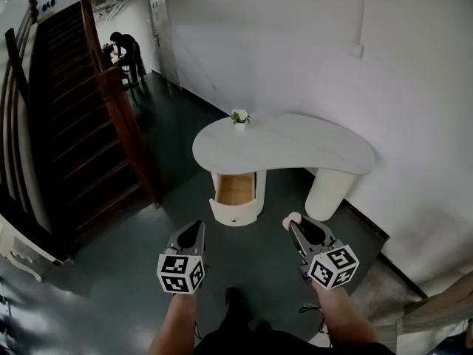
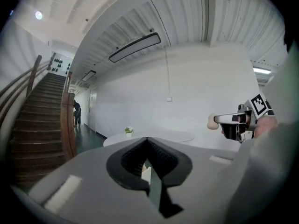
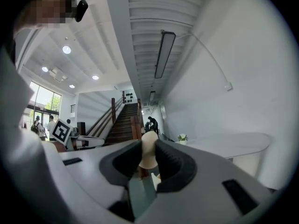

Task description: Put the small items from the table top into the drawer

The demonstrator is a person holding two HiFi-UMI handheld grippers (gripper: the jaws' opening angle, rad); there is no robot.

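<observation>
Tongs on the right (image 1: 294, 222) grip a cream item (image 3: 149, 151); left tongs (image 1: 198, 228) closed, empty.

Cream rounded item (image 1: 293, 219) held in right gripper (image 3: 148, 148); wooden drawer (image 1: 235, 191) open.

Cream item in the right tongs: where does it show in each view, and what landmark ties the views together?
Head view: cream item lower right of centre, at the tip of the right tongs.
Left gripper view: right of centre, mid-height.
Right gripper view: centre, pinched between the pads.
Shared landmark: potted plant on the white table.
</observation>
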